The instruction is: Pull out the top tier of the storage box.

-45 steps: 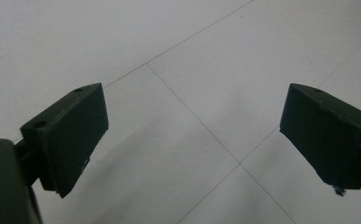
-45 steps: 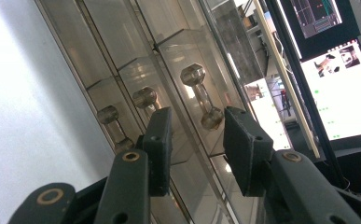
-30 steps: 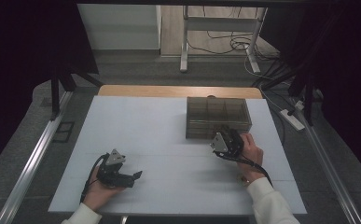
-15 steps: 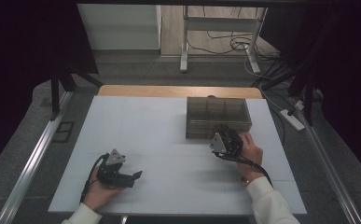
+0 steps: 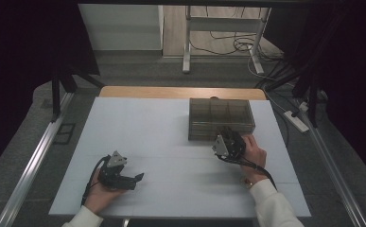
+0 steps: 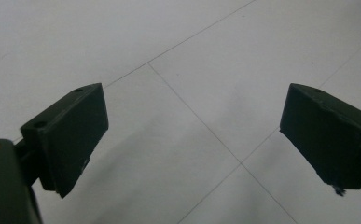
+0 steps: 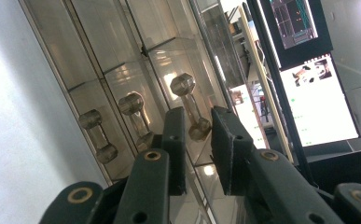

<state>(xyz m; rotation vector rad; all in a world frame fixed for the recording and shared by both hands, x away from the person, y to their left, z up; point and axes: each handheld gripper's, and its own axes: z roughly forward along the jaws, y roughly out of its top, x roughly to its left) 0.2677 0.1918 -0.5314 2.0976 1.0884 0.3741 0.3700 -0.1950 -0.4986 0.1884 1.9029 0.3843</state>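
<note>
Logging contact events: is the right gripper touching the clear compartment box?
Cannot tell. In the high view the right gripper overlaps the box's near edge; the right gripper view shows nearly closed jaws against it, no clear gap or contact.

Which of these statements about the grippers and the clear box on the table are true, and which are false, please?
1. The left gripper is wide open with nothing between its jaws. True.
2. The clear box sits on the left half of the table. False: it sits on the right half, toward the far edge.
3. The right gripper is at the near side of the box. True.
4. The left gripper is touching the box. False: it is far from the box, near the front left of the table.
5. The right gripper's jaws stand wide apart. False: just a narrow gap separates them.
</note>
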